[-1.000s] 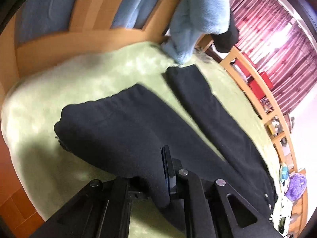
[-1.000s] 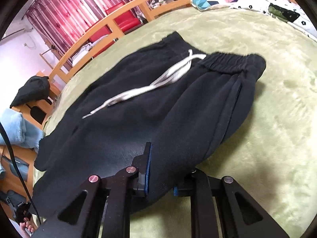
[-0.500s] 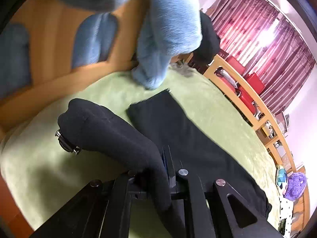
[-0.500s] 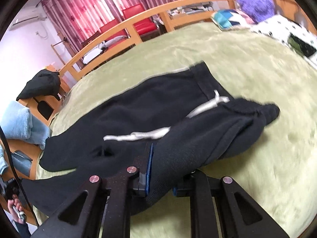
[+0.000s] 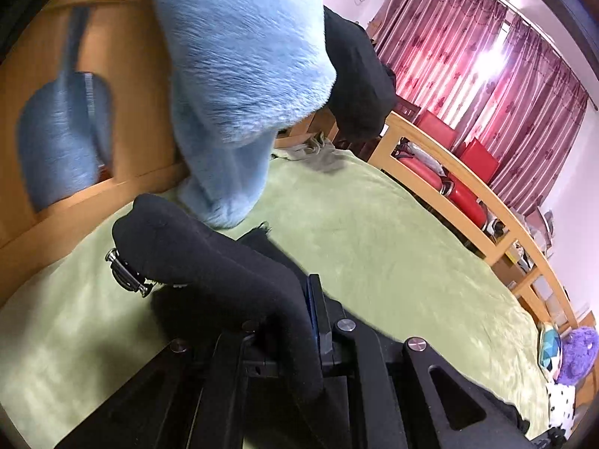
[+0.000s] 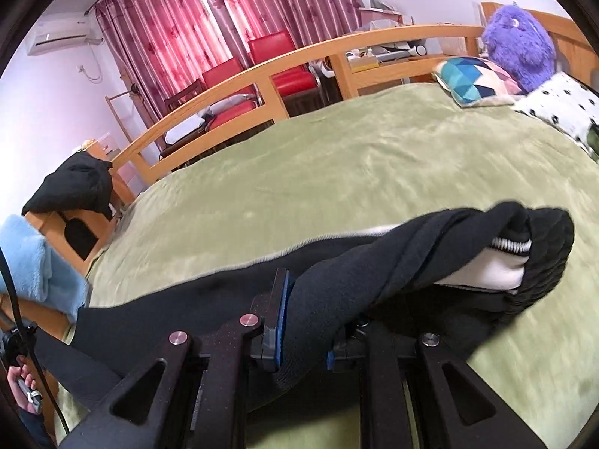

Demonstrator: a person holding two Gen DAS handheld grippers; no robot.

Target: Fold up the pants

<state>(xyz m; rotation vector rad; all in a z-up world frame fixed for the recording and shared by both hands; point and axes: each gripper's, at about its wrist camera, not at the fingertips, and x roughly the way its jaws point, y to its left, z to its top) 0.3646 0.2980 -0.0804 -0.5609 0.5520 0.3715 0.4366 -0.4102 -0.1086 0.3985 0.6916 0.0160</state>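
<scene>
The black pants (image 5: 209, 258) hang lifted over the green blanket (image 5: 374, 247). My left gripper (image 5: 288, 321) is shut on a leg of the pants, whose cuffed end (image 5: 149, 217) with a metal buckle sticks out to the left. My right gripper (image 6: 305, 318) is shut on the waist part of the pants (image 6: 374, 273). The elastic waistband (image 6: 543, 258) bunches to the right and shows white lining. The rest of the pants drapes down to the left onto the blanket (image 6: 337, 172).
A fluffy light blue garment (image 5: 243, 75) hangs close ahead of the left gripper over the wooden bed end (image 5: 112, 112). A wooden side rail (image 6: 299, 63), red chairs, a patterned pillow (image 6: 471, 78) and a purple plush toy (image 6: 520, 41) border the bed.
Both grippers have lifted the pants higher off the blanket. The flat-spread legs and waist have gathered up into hanging folds. The drawstring has dropped out of sight.
</scene>
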